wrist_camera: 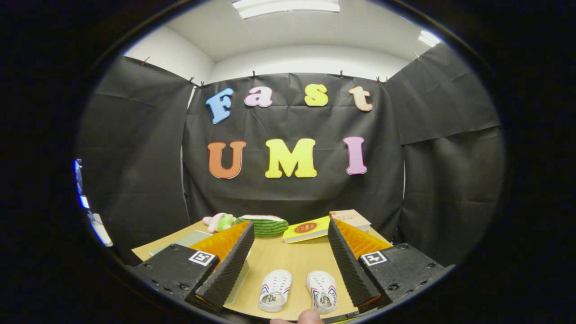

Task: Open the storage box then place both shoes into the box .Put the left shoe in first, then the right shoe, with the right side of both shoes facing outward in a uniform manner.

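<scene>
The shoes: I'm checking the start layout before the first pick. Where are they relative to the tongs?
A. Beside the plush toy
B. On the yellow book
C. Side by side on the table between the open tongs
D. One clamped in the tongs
C: the two white shoes lie side by side on the wooden table, between the fingers of the open tongs, untouched.

Black cloth walls [292, 193] enclose a wooden table [279, 256]; white ceiling [306, 31] carries lit panels [285, 6].

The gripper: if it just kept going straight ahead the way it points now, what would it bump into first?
Probably the yellow book at the table's far side, though depth is hard to judge. The gripper is open and holds nothing; the two white shoes lie lower, between its fingers, likely under that line.
</scene>
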Demonstrator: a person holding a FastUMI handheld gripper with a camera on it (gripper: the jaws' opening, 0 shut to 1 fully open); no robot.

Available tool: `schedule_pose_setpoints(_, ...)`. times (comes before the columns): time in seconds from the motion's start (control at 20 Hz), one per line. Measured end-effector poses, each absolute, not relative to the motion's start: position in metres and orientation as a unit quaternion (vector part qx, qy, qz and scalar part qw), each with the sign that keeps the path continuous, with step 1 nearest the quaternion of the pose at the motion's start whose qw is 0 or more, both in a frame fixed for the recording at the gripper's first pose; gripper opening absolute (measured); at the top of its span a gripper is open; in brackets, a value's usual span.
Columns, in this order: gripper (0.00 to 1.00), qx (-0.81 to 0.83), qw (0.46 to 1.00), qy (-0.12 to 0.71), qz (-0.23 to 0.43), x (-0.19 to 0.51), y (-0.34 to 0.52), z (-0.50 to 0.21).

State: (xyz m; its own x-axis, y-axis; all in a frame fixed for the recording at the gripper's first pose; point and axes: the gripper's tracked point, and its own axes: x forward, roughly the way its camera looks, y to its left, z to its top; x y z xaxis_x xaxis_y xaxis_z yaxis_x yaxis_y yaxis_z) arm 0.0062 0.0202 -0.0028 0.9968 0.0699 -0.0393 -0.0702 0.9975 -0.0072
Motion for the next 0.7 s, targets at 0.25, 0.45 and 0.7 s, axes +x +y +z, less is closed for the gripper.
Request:
schedule_pose_setpoints(0.25, 1.00, 0.001, 0.999, 0.028, 0.044, 0.010, 0.022, -0.004)
schedule_pose_setpoints(0.45, 1.00, 0.004, 0.996, 0.043, 0.075, 0.015, 0.034, -0.011)
schedule_pose_setpoints(0.7, 1.00, 0.061, 0.980, 0.106, 0.159, 0.024, 0.065, -0.049)
